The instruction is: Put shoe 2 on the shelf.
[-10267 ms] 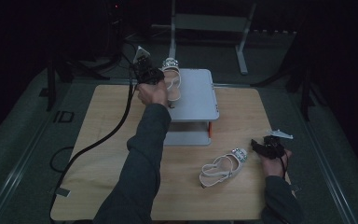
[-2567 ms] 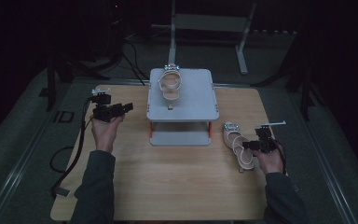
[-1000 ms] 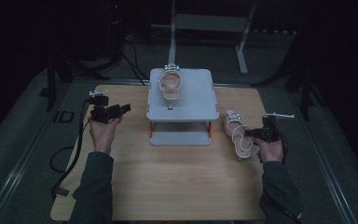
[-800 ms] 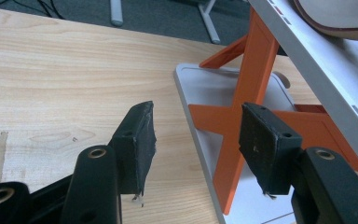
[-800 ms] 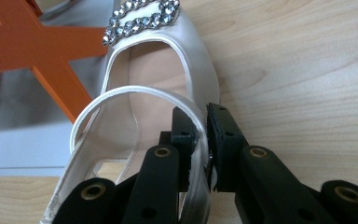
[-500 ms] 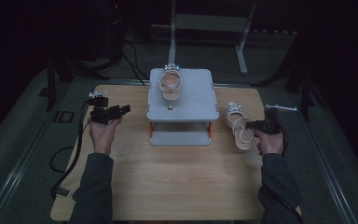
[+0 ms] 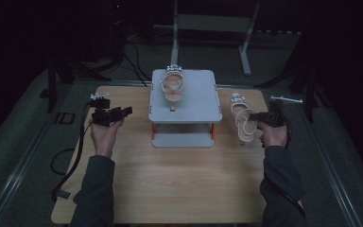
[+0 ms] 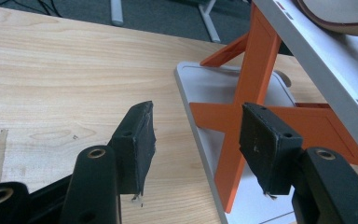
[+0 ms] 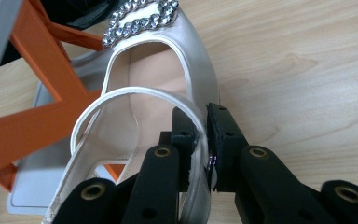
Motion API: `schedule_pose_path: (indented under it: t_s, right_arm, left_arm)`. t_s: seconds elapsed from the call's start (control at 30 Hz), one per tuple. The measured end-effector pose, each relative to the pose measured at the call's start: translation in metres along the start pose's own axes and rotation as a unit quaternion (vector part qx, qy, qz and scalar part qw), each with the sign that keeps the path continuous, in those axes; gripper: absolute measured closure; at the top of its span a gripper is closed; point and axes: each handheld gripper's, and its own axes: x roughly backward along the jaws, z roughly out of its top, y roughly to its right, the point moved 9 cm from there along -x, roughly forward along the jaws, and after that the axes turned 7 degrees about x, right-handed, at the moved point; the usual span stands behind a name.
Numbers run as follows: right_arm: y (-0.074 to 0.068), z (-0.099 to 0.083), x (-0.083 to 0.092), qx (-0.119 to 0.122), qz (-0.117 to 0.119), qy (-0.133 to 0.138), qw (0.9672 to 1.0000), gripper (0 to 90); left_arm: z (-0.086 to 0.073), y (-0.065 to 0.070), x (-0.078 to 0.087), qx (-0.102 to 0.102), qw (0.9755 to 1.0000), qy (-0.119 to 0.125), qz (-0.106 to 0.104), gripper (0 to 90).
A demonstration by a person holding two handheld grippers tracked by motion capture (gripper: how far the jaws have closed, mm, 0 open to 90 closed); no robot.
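The cream strappy sandal (image 9: 158, 79) looks like smooth satin-sheen leather with a glittering rhinestone buckle (image 9: 140, 18). The pale wooden tabletop (image 7: 179, 189) shows matt grain. The grey-and-orange two-tier stand (image 8: 256, 93) looks like matt plastic.

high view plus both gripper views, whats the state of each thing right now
left gripper: open, nothing between its jaws, held beside the rack
right gripper: shut on the strap of the held sandal
held sandal: gripped by its strap, right of the rack, toe pointing away
sandal on the rack: resting on the top shelf, free of both grippers
rack: upright on the table, lower shelf bare
table: wooden, bearing the rack
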Motion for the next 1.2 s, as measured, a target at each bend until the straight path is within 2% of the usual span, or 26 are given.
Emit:
schedule_pose_path:
  t_s: [0.13, 0.7, 0.97, 1.2]
  right_arm:
    - [-0.005, 0.006, 0.002, -0.004, 0.004, 0.005, 1.0, 82.2]
    - [-0.026, 0.036, 0.014, 0.006, 0.01, 0.019, 0.9997, 82.1]
    - [-0.031, 0.048, 0.021, -0.002, 0.014, 0.029, 0.9995, 82.1]
    - [-0.042, 0.059, 0.027, 0.0, 0.02, 0.038, 0.9991, 82.1]
  left_arm:
    - [0.0, 0.0, 0.0, 0.0, 1.0, 0.0, 0.0, 45.6]
    - [0.002, -0.001, 0.002, 0.001, 1.0, 0.001, 0.002, 45.6]
    - [0.002, -0.001, 0.002, 0.002, 1.0, 0.0, 0.005, 45.5]
    - [0.002, -0.002, 0.002, 0.001, 1.0, -0.001, 0.005, 45.5]
